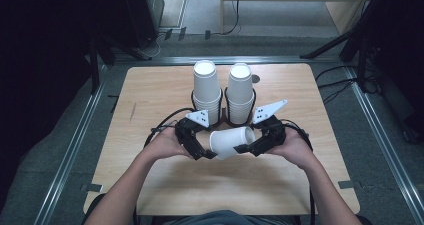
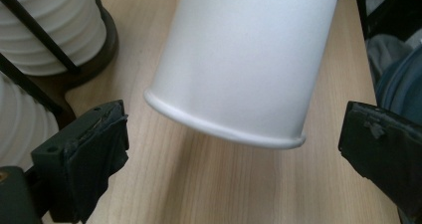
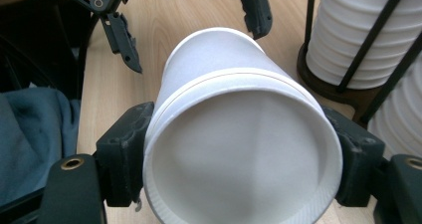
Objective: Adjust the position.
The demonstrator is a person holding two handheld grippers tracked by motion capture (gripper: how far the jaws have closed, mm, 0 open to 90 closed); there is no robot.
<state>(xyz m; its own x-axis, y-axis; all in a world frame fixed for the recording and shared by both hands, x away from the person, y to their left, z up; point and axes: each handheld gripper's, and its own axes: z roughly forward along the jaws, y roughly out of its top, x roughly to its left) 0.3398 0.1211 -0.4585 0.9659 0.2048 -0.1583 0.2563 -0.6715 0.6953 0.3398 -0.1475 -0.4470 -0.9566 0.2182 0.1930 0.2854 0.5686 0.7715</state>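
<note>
R gripper (image 1: 248, 148) has the paper cup (image 1: 231, 141) clamped across its wide end, pads (image 3: 124, 154) pressing both sides just behind the rim. In the right gripper view there's a seam partway along the cup, so prob. two cups nested, can't be sure. Cup lies on its side in the air, just in front of the cup rack (image 1: 226, 116), between the two hands. L gripper (image 1: 207, 154) is fully open, nothing in it; its pads (image 2: 97, 159) stand well clear either side of the cup's narrow end.

Looks like a pull-apart or hand-over step. To do it well: bring L in square on the narrow end, close gently. Thin paper wall, it'll dent w/ a hard squeeze. Pull straight along the cup's axis, no twisting, keep R steady. Stay clear of the rack's stacks (image 1: 207, 87), they sit just behind and a knock could tip them.
</note>
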